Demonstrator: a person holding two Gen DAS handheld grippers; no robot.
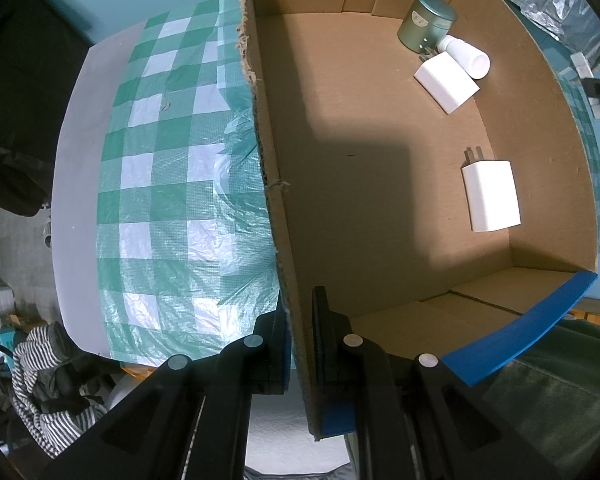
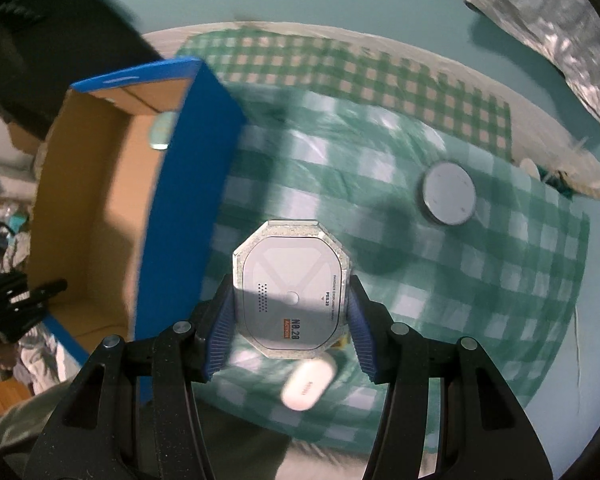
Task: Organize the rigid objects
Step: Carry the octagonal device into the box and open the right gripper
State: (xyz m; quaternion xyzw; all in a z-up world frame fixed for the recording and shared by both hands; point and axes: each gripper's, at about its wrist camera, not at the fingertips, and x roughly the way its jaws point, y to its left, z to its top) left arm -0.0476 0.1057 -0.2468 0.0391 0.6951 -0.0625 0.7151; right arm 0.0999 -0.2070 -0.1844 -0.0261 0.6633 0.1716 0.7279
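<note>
My left gripper [image 1: 300, 312] is shut on the near-left wall of a cardboard box [image 1: 272, 184] with blue outer sides. Inside it lie a green round tin [image 1: 424, 22], a white bottle [image 1: 470, 56], a white charger block [image 1: 446, 82] and a second white charger [image 1: 492, 196]. My right gripper [image 2: 288, 312] is shut on a grey octagonal device [image 2: 290, 288] labelled NO.20, held above the checked cloth, right of the box [image 2: 180, 200]. A white pill-shaped object [image 2: 308, 386] and a grey round puck [image 2: 448, 194] lie on the cloth.
A green-and-white checked cloth [image 1: 160, 184] covers the table [image 1: 76, 184]. Striped fabric [image 1: 48, 384] lies below the table's left edge. A silver foil bag [image 2: 556, 32] sits at the far right. A rope [image 2: 592, 190] lies at the cloth's right edge.
</note>
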